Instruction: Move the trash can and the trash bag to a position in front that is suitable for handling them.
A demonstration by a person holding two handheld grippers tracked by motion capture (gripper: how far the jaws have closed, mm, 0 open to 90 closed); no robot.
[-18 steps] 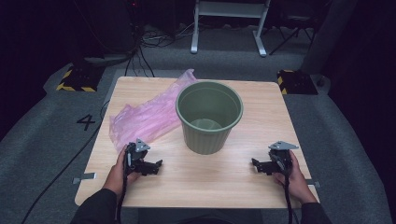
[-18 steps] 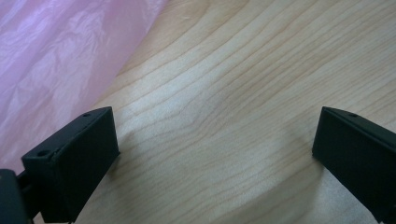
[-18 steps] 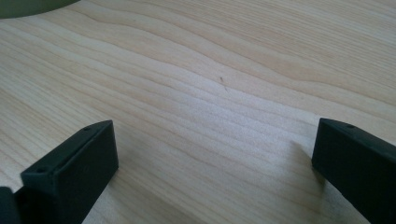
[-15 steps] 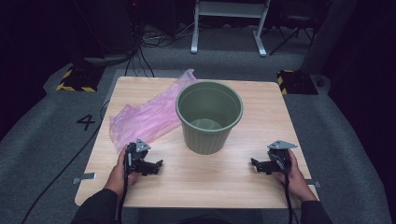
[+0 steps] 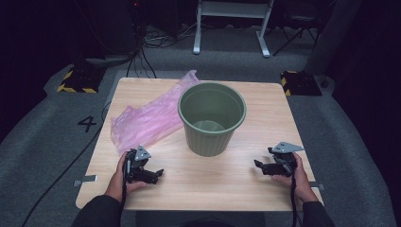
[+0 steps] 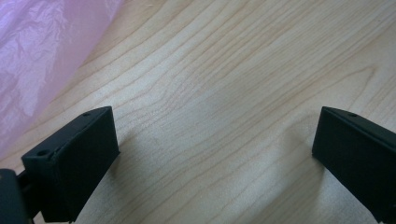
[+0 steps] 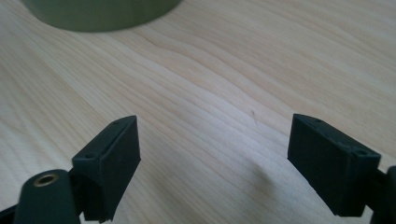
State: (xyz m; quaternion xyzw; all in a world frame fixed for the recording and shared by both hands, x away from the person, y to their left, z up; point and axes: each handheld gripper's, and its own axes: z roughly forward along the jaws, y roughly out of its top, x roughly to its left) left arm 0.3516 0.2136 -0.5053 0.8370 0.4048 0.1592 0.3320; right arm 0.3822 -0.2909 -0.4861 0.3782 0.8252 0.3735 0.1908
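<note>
a: what could go wrong from here, as you see it?

b: the pink plastic bag (image 5: 146, 118) is thin and slippery. if the left gripper (image 5: 150, 174) pinches only a loose fold, the film could slide out, or bunch up so its mouth never opens. dragging it could also nudge the green bin (image 5: 212, 117), which looks light and might tip or skid across the table (image 5: 227, 189).

a: are either of the fingers on anything?

b: no. both pairs are spread wide with bare wood between them; the left gripper view shows its fingers (image 6: 70, 154) apart, with the bag's edge at the upper left, not touched. the right gripper (image 5: 263, 166) rests near the table's right edge, fingers (image 7: 109, 154) apart too, the bin's base just ahead of it.

a: and how does the bag look?

b: translucent pink, crumpled and lying flat on the far left part of the table, running from near the left gripper up behind the bin, one corner sticking up past the rim. i can't tell where its opening is. the bin stands upright mid-table and looks empty.
</note>
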